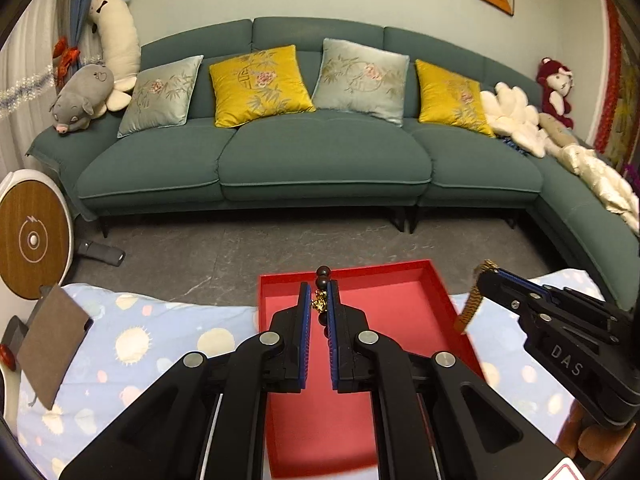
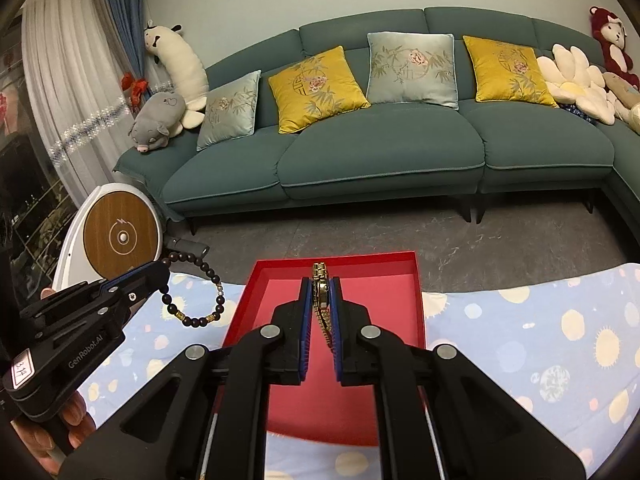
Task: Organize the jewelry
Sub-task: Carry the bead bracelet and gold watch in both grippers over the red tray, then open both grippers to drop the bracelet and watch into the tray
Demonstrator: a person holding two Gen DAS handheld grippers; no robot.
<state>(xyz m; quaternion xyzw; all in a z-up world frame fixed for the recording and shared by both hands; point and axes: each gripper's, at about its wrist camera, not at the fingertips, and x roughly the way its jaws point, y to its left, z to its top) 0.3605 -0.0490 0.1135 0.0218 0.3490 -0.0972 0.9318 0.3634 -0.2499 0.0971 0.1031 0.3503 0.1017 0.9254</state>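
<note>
Two black grippers with blue pads, each carrying one piece of jewelry above one shallow red rectangular tray [image 1: 434,280] at lower centre of both views. Left gripper [image 1: 319,300] with jaws pinching a dark wooden bead bracelet [image 2: 192,292] with small gold charms, its loop hanging free at lower left of the right wrist view. Right gripper [image 2: 320,300] with jaws clamped on a gold metal link watch [image 2: 322,300], its band dangling at right of the left wrist view. Tray resting on a pale blue cloth [image 2: 540,320] printed with suns and planets.

Likely step: lowering both pieces into the tray. Best done slowly, dangling ends well inside the rim, pieces kept apart, release only once low.

Behind: one teal sofa [image 1: 320,160], four cushions.
</note>
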